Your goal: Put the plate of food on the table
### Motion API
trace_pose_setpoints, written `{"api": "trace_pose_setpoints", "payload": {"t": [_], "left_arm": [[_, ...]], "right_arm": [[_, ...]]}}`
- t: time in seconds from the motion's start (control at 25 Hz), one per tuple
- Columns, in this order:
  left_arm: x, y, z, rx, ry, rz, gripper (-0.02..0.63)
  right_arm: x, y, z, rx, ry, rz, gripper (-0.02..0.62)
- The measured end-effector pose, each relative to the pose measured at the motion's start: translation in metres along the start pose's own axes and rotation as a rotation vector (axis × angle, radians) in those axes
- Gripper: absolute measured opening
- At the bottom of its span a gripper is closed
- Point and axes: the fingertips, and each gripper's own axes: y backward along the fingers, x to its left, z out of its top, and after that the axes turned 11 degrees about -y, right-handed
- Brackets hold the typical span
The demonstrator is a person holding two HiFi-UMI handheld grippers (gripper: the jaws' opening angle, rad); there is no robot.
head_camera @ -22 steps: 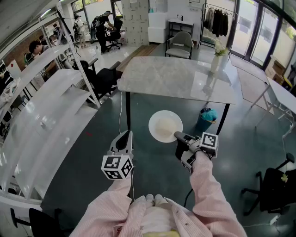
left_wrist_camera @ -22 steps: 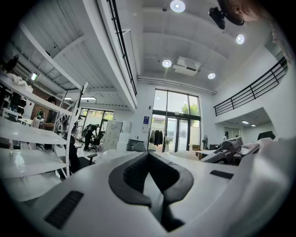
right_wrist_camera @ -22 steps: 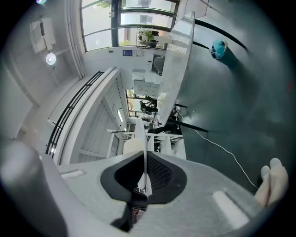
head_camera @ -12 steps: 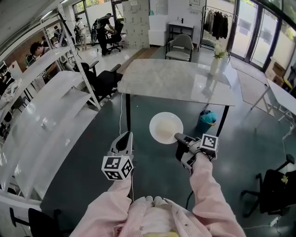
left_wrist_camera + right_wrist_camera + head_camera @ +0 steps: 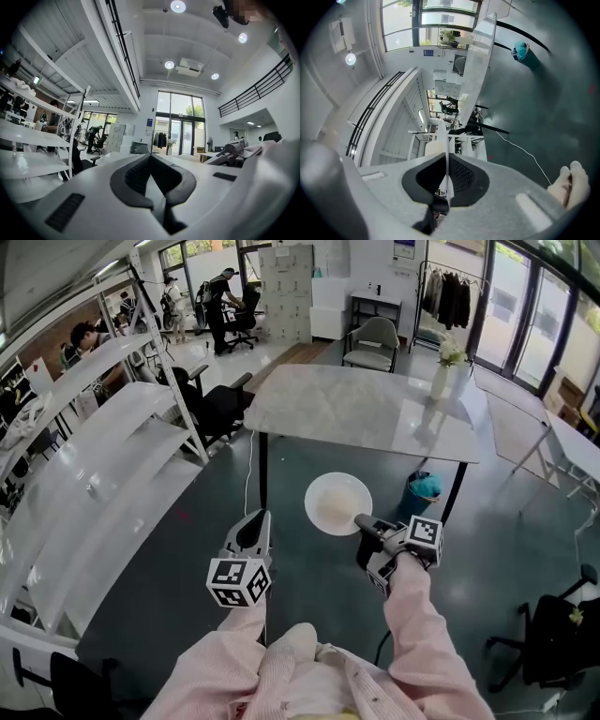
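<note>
Over the dark green floor [image 5: 187,549], a bit short of the desk [image 5: 366,409], had the plate [image 5: 337,503] up in the air, roughly level, with a pale heap of food in the middle (couldn't tell what kind tbh). Clamped it at the near rim with the right tongs [image 5: 360,522], with a pink sleeve [image 5: 412,615] behind them. Saw it edge-on from the right gripper view, just a thin white line pinched between the two dark pads. Not touching the desk anywhere, and set apart from its front edge going by the head view.

Had the left tongs [image 5: 253,524] shut together with nothing between them, which showed clearly in the left gripper view. Pointed them forward, off to the left of the plate and not touching it, with the marker cube [image 5: 237,581] at the back end nearest the camera.

Also spotted a white vase with flowers [image 5: 441,367] standing upright near the far right corner of the marble desk. Noticed a teal bin [image 5: 424,488] on the floor by the desk's front right leg, just right of the plate in the head view. Saw white shelving [image 5: 103,465] running along the left side, a grey armchair [image 5: 373,338] beyond the desk, a clothes rail [image 5: 450,292] by the windows, and a few people by office chairs at the far back left.
</note>
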Motion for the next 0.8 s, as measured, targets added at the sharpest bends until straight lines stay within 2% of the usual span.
{"api": "trace_pose_setpoints", "payload": {"t": [0.36,0.8], "left_arm": [[0.013,-0.012,-0.014,0.022,0.021,0.034,-0.008],[0.057,-0.115,-0.028,0.045,0.042,0.035,-0.008]], "right_arm": [[-0.003,-0.025,0.010,0.042,-0.008,-0.013,0.015],[0.005,-0.103,0.083,0.054,-0.016,-0.018,0.015]]}}
